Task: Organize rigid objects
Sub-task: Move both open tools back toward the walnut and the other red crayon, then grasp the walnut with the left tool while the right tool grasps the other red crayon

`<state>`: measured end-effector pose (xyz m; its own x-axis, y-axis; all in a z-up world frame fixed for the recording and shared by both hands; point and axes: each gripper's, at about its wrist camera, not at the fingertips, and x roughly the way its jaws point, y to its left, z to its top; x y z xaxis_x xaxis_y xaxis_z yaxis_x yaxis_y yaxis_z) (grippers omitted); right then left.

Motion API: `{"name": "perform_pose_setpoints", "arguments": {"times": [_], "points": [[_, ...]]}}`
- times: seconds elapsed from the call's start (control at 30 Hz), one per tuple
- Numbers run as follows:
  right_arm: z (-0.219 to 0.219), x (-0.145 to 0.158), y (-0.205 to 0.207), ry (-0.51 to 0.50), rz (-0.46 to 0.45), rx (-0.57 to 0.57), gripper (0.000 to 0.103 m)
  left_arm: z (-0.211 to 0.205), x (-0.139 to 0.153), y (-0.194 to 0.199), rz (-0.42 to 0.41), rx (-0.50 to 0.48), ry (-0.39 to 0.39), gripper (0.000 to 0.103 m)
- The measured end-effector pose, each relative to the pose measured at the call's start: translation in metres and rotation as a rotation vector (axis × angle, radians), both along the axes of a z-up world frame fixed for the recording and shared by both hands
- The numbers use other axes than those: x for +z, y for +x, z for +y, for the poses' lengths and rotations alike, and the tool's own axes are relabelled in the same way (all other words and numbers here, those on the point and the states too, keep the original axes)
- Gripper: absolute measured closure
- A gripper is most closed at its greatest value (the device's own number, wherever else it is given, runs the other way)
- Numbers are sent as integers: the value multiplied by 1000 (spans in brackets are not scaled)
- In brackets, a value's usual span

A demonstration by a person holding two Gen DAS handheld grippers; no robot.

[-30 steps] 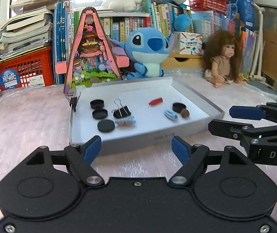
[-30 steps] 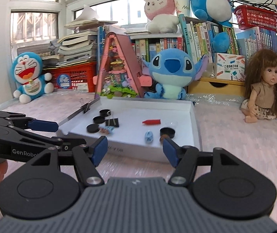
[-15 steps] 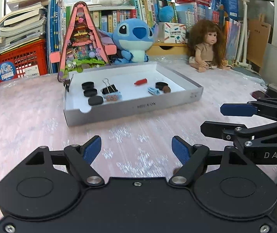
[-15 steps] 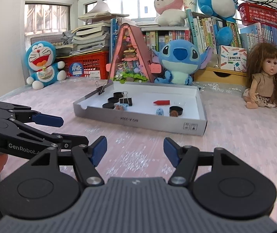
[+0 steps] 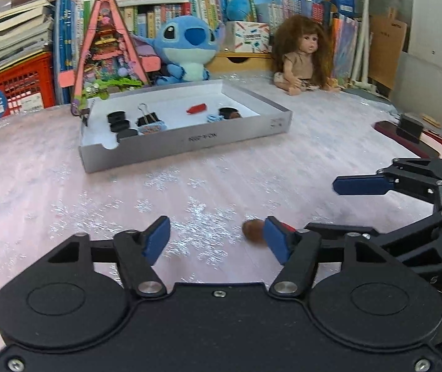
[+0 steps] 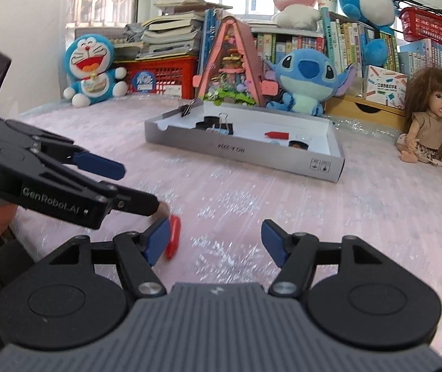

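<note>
A grey-walled white tray [image 5: 189, 138] [image 6: 245, 152] stands mid-table and holds black caps [image 5: 118, 117], a binder clip [image 5: 146, 117], a red piece [image 5: 196, 108] and small blue and brown bits. My left gripper [image 5: 217, 241] is open and empty, low over the pink table. A brown round object [image 5: 252, 231] lies beside its right finger, with a red piece [image 6: 172, 241] next to it. My right gripper [image 6: 216, 241] is open and empty; the red piece lies by its left finger.
Plush toys, a pink triangular model [image 5: 106, 52], books and a red crate [image 5: 16, 90] line the back. A doll [image 5: 301, 59] sits at back right. Dark objects [image 5: 407, 130] lie at the right table edge.
Both grippers have pulled back from the tray toward the near table. A brown object and a red piece have come into view close to the fingers. Both stay open.
</note>
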<state>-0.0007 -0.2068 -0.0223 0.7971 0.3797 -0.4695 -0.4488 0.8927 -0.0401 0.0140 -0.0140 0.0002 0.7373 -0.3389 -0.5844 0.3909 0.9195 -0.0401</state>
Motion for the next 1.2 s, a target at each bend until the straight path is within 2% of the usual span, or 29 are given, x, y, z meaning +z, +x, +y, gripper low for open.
{"name": "perform_pose_setpoints", "arguments": {"times": [0.2,0.27,0.37,0.8,1.0,1.2], "points": [[3,-7,-5,-21,20,17,26,-11,-5,-2,20,-55,-10,61],[5,-8,-6,-31,20,18,26,-16,-7,-1,26,-62,-3,74],[5,-9,-7,-44,13,13,26,-19,-10,1,36,-61,-8,81],[-8,-9,7,-65,15,-79,31,-14,-9,7,23,-13,-9,82],[-12,-7,15,-56,35,-187,35,-11,-9,9,20,15,-7,82],[-7,-1,5,-17,26,-116,35,-4,-7,11,18,66,-17,82]]}}
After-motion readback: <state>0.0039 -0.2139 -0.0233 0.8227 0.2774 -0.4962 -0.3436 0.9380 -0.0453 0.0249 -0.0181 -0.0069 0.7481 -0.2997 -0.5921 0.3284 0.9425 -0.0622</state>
